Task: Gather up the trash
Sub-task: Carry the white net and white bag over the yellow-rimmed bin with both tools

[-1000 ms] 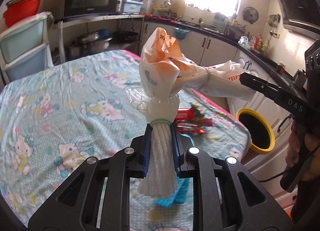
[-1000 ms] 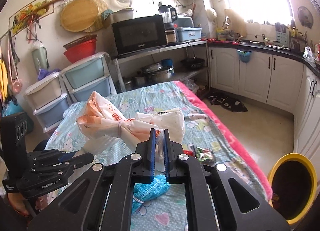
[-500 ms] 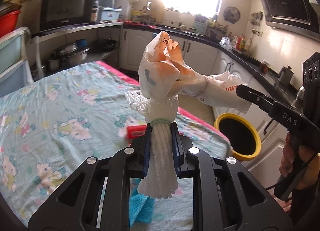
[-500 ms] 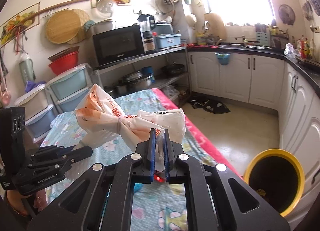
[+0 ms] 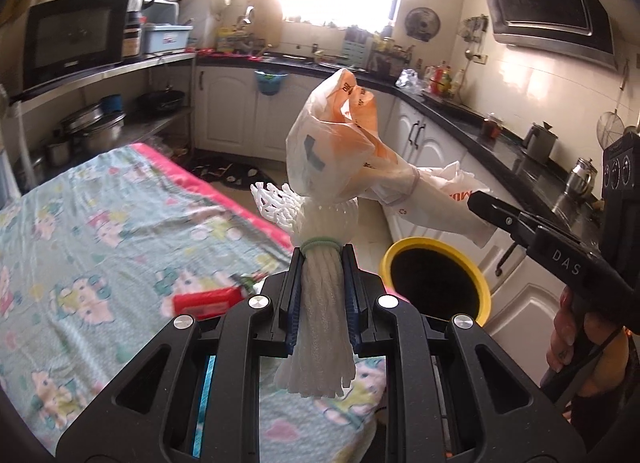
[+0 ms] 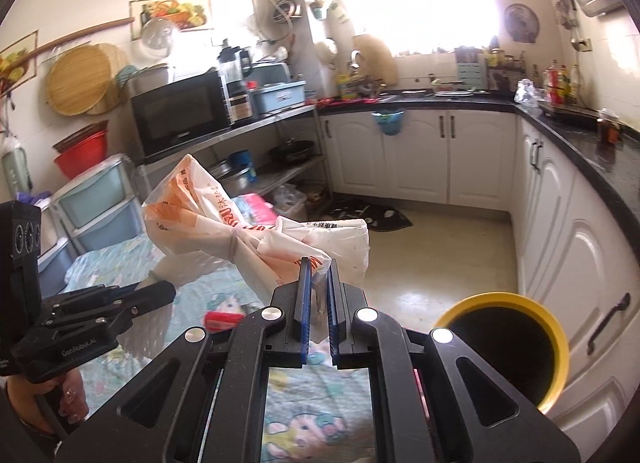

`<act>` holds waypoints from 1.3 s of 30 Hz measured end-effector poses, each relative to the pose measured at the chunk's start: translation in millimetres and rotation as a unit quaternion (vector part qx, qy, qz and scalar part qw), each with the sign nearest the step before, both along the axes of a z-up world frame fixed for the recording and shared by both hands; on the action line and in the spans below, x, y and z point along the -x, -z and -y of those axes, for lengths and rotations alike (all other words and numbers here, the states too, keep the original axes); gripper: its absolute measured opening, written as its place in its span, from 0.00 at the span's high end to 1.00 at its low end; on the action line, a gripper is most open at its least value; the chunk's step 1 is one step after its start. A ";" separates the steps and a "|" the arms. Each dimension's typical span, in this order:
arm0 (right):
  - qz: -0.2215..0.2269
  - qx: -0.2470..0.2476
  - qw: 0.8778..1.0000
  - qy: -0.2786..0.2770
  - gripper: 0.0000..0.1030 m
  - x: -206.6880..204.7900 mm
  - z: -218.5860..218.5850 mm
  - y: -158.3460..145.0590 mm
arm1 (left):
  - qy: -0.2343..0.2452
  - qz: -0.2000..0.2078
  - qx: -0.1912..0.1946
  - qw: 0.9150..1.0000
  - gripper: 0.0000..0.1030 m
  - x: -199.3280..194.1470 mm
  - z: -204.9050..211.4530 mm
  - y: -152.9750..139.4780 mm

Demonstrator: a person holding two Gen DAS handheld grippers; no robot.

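A white foam net sleeve [image 5: 320, 327], bound by a green band, stands upright between the pads of my left gripper [image 5: 322, 253], which is shut on it. An orange-and-white plastic bag [image 5: 340, 151] sticks out of the sleeve's top and stretches right to my right gripper [image 5: 476, 199]. In the right wrist view that right gripper [image 6: 318, 263] is shut on the bag's [image 6: 208, 215] crumpled end, with my left gripper [image 6: 166, 293] at lower left. The bundle hangs in the air over the table's edge. A yellow-rimmed black bin [image 5: 400, 255] [image 6: 500, 297] stands on the floor just beyond.
The table has a cartoon-print cloth [image 5: 100, 231] with a pink edge; a red wrapper [image 5: 204, 301] [image 6: 224, 319] lies on it. White cabinets [image 6: 560, 255] under a black counter run along the right, close behind the bin. A shelf with a microwave [image 6: 180, 115] stands at the left.
Both grippers have swung right together with the bag and net held between them, from above the table toward its edge. The bin now looks larger and closer.
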State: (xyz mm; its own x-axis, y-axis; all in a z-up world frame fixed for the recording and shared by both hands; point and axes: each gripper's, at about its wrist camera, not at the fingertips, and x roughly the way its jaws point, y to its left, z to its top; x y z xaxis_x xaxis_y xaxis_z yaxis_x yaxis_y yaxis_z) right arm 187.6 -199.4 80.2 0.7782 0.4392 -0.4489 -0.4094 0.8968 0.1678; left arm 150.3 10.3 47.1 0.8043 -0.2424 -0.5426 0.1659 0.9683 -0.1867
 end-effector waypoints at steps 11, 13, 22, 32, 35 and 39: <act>0.007 -0.008 0.998 0.066 0.93 -7.8 53.9 -1.7 | 0.051 0.008 0.001 0.999 0.87 -32.9 50.4 -9.5; 0.008 -0.010 0.997 0.076 0.93 -8.0 62.2 -2.1 | 0.059 0.008 0.003 0.998 0.87 -39.1 59.0 -11.0; 0.015 -0.009 0.991 0.133 0.93 -9.6 105.1 -6.5 | 0.096 0.010 0.009 0.995 0.87 -63.6 100.2 -13.9; -0.005 -0.007 0.981 0.195 0.93 -20.2 147.6 7.7 | 0.131 -0.009 0.015 0.991 0.87 -92.4 143.1 0.4; -0.017 -0.008 0.978 0.206 0.93 -23.7 155.4 17.6 | 0.138 -0.017 0.014 0.990 0.87 -100.1 152.8 7.3; -0.032 -0.007 0.975 0.218 0.93 -31.1 162.8 29.8 | 0.145 -0.034 0.014 0.989 0.87 -111.9 162.4 19.2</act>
State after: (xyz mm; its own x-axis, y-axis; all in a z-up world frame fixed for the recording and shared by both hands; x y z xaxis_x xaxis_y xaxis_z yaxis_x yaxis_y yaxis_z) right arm 218.7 -362.2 50.3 0.8627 0.0797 -0.4993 0.0219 0.9807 0.1945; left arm 262.3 -152.2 27.9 0.6605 -0.4728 -0.5833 0.4214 0.8764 -0.2332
